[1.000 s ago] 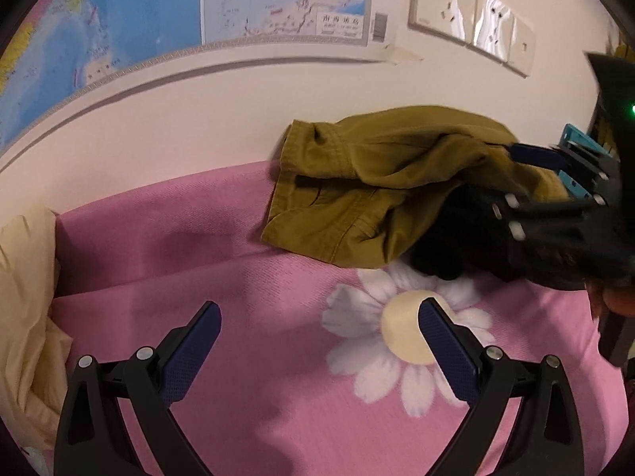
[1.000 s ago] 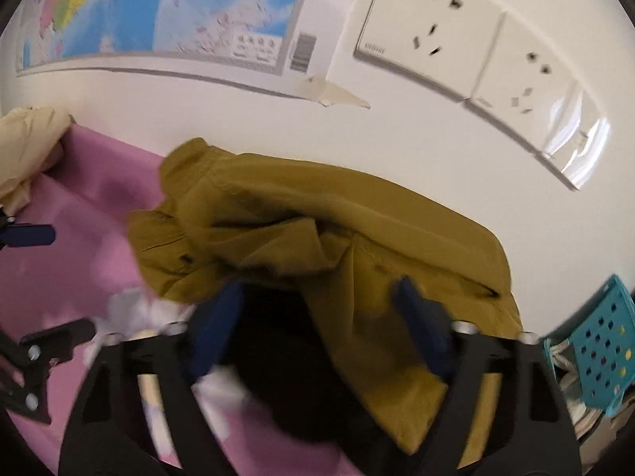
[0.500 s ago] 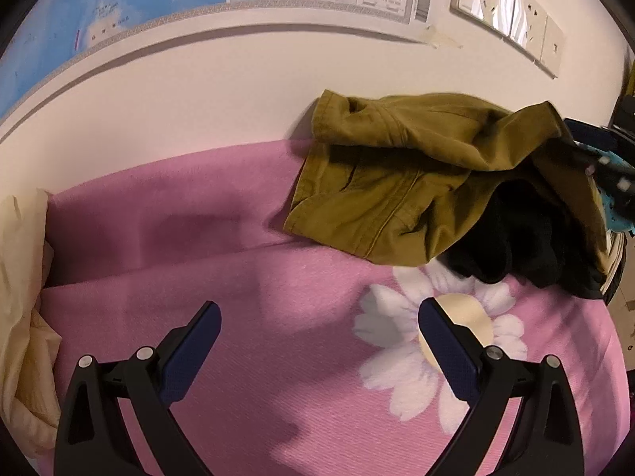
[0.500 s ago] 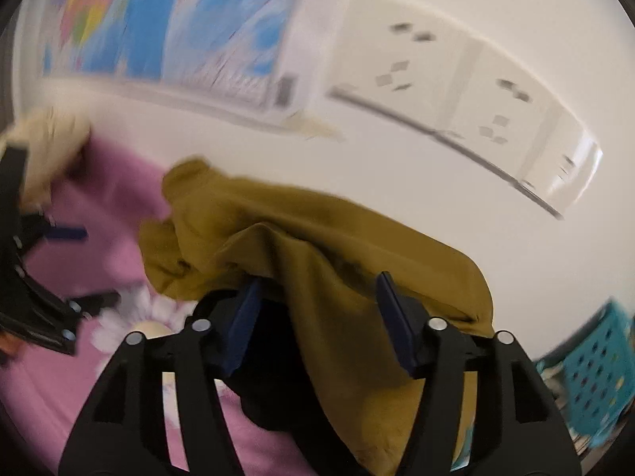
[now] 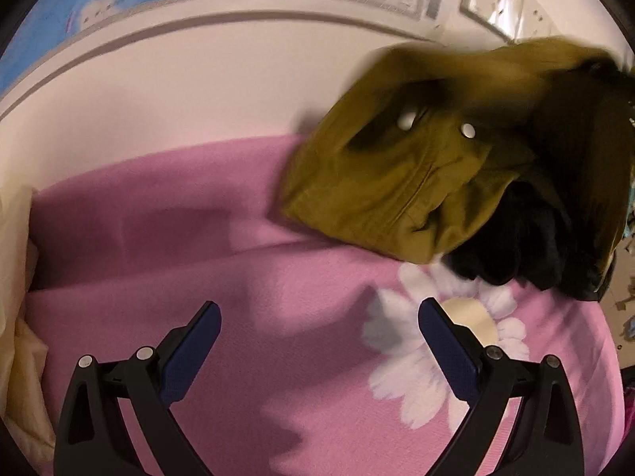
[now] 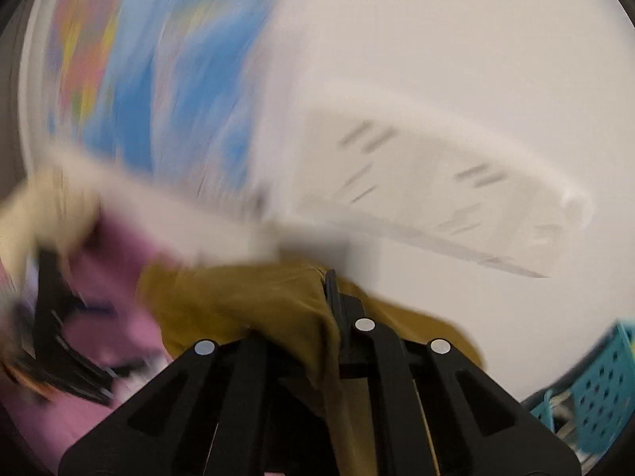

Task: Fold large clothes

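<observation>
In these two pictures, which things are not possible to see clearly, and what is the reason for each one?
- Right wrist view: the map and wall sockets are smeared by motion blur; no print is readable.
- Right wrist view: the right tongs are shut on the olive jacket, and the cloth covers their tips.
- Left wrist view: the jacket's right part is cut off by the edge and blurred.
- Left wrist view: the map's small text is too small to read.
</observation>
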`<state>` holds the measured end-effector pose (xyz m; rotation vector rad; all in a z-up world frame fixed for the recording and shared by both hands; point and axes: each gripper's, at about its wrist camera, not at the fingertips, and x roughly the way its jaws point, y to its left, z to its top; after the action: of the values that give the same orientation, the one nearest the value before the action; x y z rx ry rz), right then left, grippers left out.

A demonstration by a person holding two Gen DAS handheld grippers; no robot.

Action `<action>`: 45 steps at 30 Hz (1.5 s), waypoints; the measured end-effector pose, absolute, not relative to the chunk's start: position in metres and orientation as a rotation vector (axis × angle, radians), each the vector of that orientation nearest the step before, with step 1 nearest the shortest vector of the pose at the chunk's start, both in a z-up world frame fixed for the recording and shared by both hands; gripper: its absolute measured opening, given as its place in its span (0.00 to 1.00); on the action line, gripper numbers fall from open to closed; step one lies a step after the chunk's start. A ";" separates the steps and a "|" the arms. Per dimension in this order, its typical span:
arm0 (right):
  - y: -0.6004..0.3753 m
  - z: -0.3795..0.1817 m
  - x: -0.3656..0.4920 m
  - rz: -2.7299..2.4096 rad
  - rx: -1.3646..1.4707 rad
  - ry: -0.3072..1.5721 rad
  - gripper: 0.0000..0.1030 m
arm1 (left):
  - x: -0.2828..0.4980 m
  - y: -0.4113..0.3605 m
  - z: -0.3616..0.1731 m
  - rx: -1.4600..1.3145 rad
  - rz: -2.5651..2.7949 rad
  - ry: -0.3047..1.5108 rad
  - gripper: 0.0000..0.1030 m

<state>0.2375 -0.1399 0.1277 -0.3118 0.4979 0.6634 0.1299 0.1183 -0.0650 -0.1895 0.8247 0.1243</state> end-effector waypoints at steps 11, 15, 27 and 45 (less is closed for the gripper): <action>-0.228 0.219 0.192 0.653 -0.034 0.411 0.03 | 0.128 0.070 -0.023 -0.216 -0.210 0.577 0.93; -0.223 0.229 0.172 0.666 -0.015 0.378 0.03 | 0.162 0.044 -0.032 -0.085 -0.129 0.581 0.92; -0.263 0.331 0.087 0.591 -0.067 0.163 0.03 | 0.173 0.076 0.091 -0.171 -0.264 0.300 0.00; -0.294 0.401 -0.076 0.592 -0.092 0.017 0.02 | 0.040 -0.038 0.064 0.182 -0.538 0.169 0.92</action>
<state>-0.0765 -0.2940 0.4015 -0.0918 0.0173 0.5917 0.0399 -0.0384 0.0636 0.1818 0.1688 -0.5379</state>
